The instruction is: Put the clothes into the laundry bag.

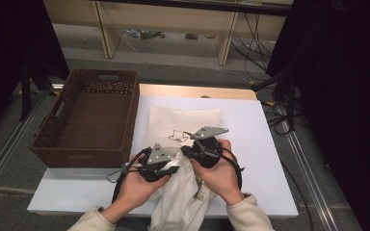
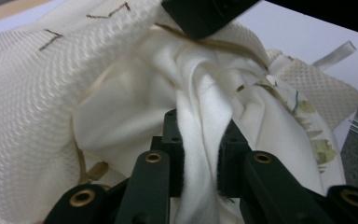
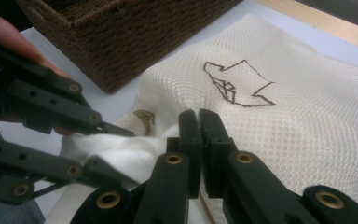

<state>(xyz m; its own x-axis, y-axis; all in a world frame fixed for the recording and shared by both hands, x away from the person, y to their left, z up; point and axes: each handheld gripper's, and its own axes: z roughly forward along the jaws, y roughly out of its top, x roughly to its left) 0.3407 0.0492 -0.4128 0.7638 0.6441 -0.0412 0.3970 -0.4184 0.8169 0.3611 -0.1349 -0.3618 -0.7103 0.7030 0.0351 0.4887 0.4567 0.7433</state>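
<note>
A: Where is the white cloth (image 1: 183,202) found?

B: It is bunched at the near edge of the white tabletop (image 1: 265,159), partly hung over that edge and partly tucked into the cream mesh bag (image 1: 185,122), which is laid flat toward the middle.

A: How are the tools set?

B: A fold of the white cloth is pinched between the pads of the left gripper (image 2: 200,163). The right gripper (image 3: 199,140) is closed tight on the mesh bag's edge, just beside the left one.

A: And the room around?

B: The brown wicker basket (image 1: 89,120) is stood at the tabletop's left edge, close beside the bag. Bare tabletop is left on the right.
</note>
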